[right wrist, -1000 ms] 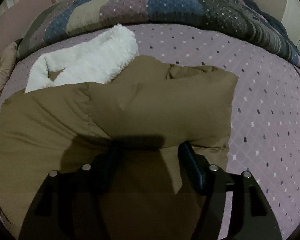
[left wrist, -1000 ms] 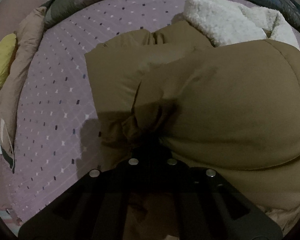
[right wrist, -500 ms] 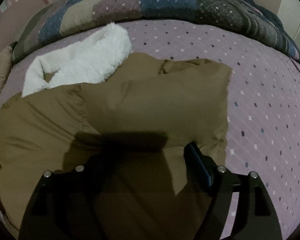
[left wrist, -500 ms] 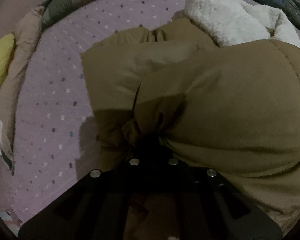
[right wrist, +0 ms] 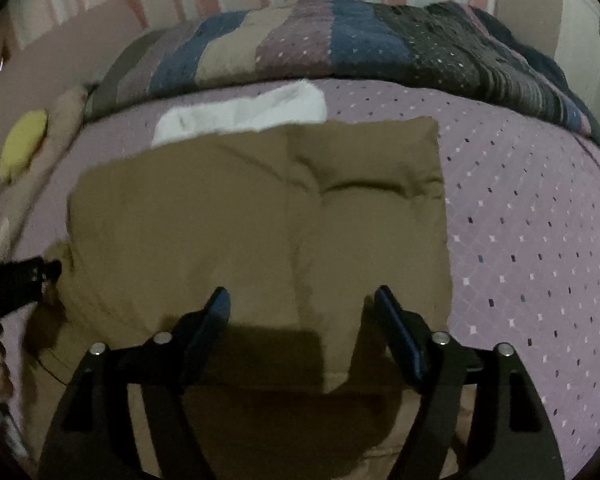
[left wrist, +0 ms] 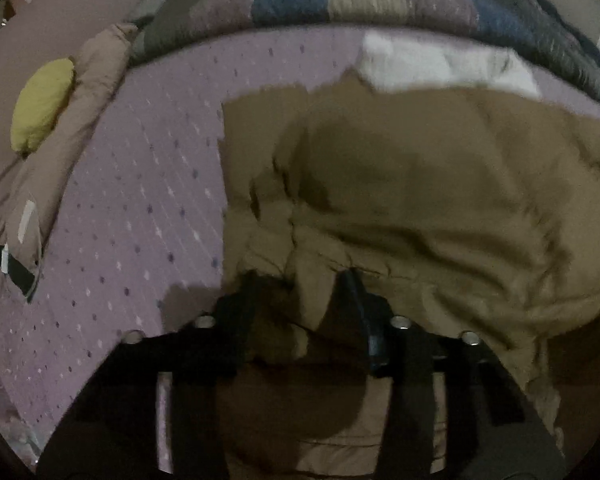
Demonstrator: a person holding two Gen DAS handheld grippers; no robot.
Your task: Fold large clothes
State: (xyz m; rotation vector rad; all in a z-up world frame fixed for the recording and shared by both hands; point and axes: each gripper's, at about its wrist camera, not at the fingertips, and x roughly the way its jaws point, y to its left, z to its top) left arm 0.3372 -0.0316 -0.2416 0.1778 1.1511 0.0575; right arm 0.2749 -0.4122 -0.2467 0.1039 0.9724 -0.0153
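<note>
Nearest, left wrist view: the left gripper [left wrist: 300,280], two black fingers pointing steeply down, its jaws opening. A crumpled fold of the padded brown jacket [left wrist: 420,184] lies between them, and the fingers no longer appear to pinch it.

Right wrist view: the right gripper [right wrist: 302,300], jaws apart and closing slightly, over the jacket's [right wrist: 260,216] near edge, nothing gripped between the blue-faced pads [right wrist: 400,332]. The other gripper's black tip shows at the left margin.

Middle ground: the jacket lies folded on the lilac dotted bedsheet [right wrist: 520,240], roughly rectangular, with its white fleece lining [right wrist: 252,110] protruding at the far edge.

Far ground: a striped patchwork quilt [right wrist: 340,44] bunched along the bed; a yellow cushion [left wrist: 42,104] at the left.

Step in hand, as judged: release after a fold. The next move probably calls for fresh grips on the near hem corners to fold the jacket in half again.
</note>
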